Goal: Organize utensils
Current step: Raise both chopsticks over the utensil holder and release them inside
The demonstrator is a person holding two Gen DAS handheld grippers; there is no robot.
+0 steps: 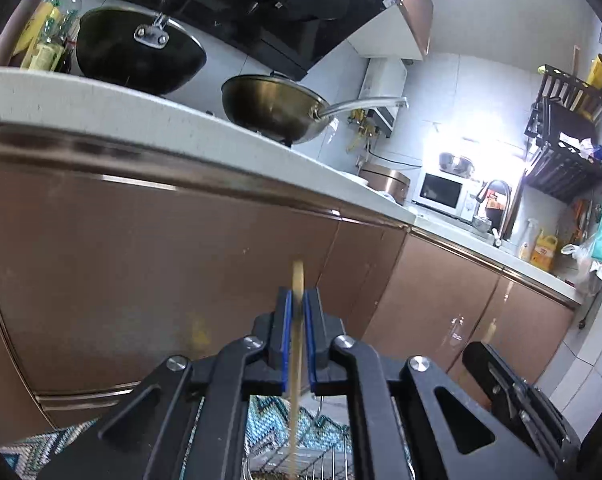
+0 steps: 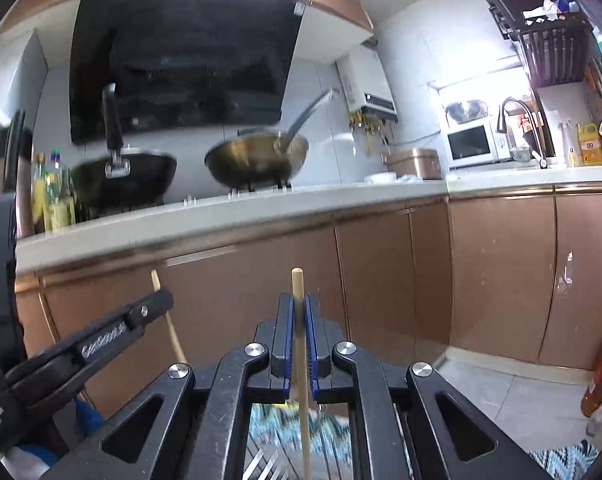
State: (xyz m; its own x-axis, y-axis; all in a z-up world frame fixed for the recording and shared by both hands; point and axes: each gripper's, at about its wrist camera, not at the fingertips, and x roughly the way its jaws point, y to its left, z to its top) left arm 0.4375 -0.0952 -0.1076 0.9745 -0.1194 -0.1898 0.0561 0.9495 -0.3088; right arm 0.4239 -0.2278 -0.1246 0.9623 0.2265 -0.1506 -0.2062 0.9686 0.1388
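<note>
Holding one chopstick apiece, both grippers sit in mid-air in front of the brown cabinet doors (image 2: pixel 381 280), below the counter edge (image 1: pixel 181 128). The left gripper (image 1: pixel 299 312) has its blue pads pressed tight on a pale chopstick (image 1: pixel 298 280) that stands nearly upright, its tip poking above the fingers; the right gripper (image 2: pixel 299 316) is clamped the same way on a second chopstick (image 2: pixel 298 284). Beneath each, through the gripper frame, a wire rack (image 1: pixel 301 464) over a patterned mat (image 1: pixel 269 420) shows, though what it contains is too hidden to tell. I judge the picking up done and the placing still ahead: neither stick rests in any holder yet, so the sorting looks at an early or middle stage.
</note>
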